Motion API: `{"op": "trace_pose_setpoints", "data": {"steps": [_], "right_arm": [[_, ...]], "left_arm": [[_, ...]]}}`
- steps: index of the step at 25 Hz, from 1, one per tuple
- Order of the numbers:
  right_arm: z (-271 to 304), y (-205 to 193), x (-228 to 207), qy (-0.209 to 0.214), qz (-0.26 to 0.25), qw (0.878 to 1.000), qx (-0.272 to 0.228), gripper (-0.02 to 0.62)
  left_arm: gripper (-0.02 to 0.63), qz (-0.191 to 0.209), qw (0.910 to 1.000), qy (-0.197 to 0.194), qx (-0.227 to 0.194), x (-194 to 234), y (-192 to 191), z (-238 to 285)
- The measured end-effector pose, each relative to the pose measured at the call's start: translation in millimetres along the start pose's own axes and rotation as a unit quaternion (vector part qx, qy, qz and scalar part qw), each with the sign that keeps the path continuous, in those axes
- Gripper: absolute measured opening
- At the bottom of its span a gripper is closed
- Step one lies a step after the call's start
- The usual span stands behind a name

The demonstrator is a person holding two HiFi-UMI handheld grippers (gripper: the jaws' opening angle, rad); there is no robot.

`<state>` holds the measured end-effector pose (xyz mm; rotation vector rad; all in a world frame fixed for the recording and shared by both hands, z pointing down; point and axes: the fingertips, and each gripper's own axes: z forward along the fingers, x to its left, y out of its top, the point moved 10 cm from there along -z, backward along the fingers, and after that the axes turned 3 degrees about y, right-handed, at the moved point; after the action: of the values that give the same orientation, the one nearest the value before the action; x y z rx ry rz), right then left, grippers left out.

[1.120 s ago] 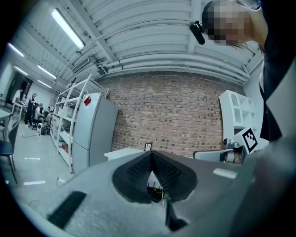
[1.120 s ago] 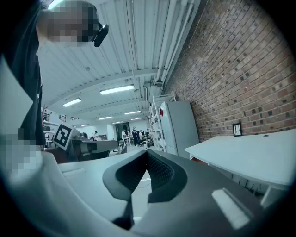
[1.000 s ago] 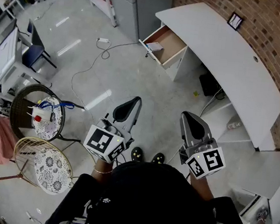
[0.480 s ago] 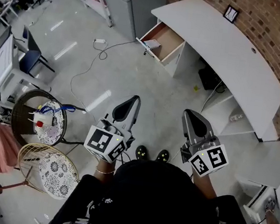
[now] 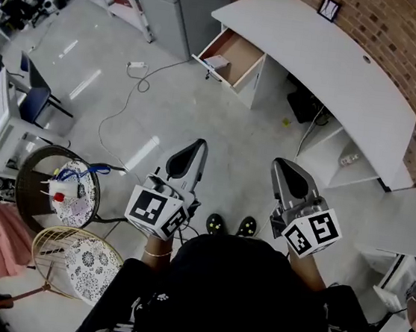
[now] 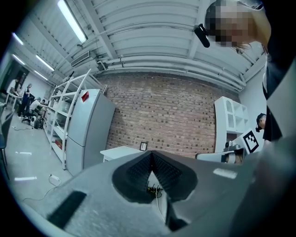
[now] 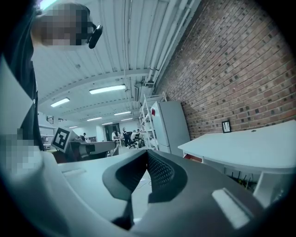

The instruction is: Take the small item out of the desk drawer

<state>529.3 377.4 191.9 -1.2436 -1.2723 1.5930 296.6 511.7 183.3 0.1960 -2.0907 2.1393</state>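
Observation:
A white curved desk point(image 5: 334, 60) stands along the brick wall at the top of the head view. Its drawer point(image 5: 236, 58) is pulled open at the left end, with a small pale item point(image 5: 215, 62) lying near its front. My left gripper point(image 5: 197, 147) and right gripper point(image 5: 279, 165) are held side by side in front of me, far from the desk, both shut and empty. In the left gripper view the tips point(image 6: 150, 155) meet, with the desk point(image 6: 122, 152) beyond. In the right gripper view the tips point(image 7: 147, 153) are also closed, the desk point(image 7: 240, 143) to the right.
A cable with a white plug point(image 5: 136, 65) trails over the grey floor between me and the desk. Two round wicker chairs point(image 5: 55, 188) stand at the left. A grey cabinet point(image 5: 183, 1) is next to the drawer end, shelving point(image 5: 344, 159) under the desk's right end.
In the head view the desk and drawer have slid left and up, and the floor scene has shifted. Both grippers keep the same pose, shut.

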Motion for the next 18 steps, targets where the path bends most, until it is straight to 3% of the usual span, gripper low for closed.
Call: {"op": "trace_pose_setpoints", "data": {"steps": [10, 18], "right_arm": [[1, -12, 20, -0.024, 0.008, 1.0, 0.004, 0.012], [12, -12, 23, -0.013, 0.007, 1.0, 0.003, 0.012]], "left_arm": [[-0.003, -0.011, 0.9999, -0.007, 0.001, 17, -6, -21], [-0.003, -0.007, 0.9999, 0.011, -0.002, 27, -4, -33]]}}
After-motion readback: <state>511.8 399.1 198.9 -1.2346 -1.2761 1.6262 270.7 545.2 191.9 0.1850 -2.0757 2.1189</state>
